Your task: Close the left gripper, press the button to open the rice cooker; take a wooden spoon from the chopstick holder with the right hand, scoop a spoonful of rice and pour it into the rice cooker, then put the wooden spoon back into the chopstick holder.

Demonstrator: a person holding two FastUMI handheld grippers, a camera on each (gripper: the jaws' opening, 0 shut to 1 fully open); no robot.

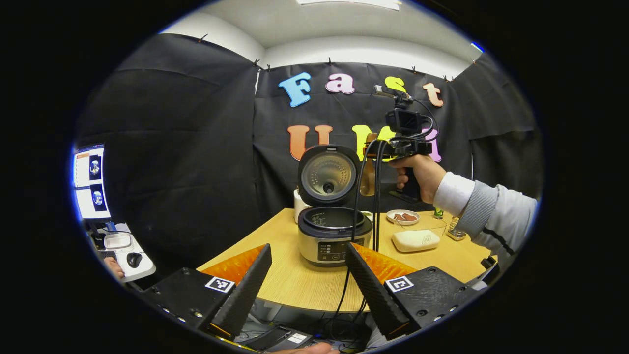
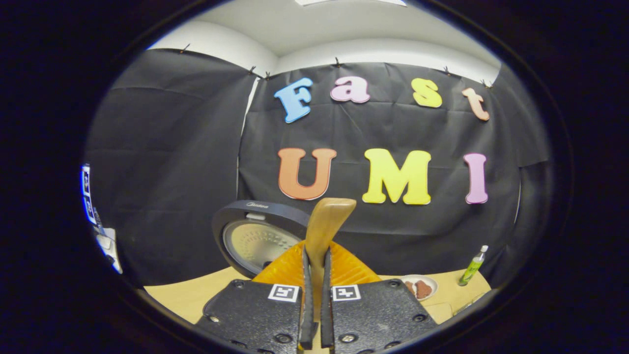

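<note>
At centre frame of the right gripper view, the right tongs [image 2: 314, 295] clamp the upright wooden spoon [image 2: 328, 221]; the open rice cooker [image 1: 333, 231] sits lower left. Left tongs [image 1: 307, 285] gape apart.

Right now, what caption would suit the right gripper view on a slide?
Right gripper clamps a light wooden spoon upright, with the round dark-lidded rice cooker open behind it.
</note>
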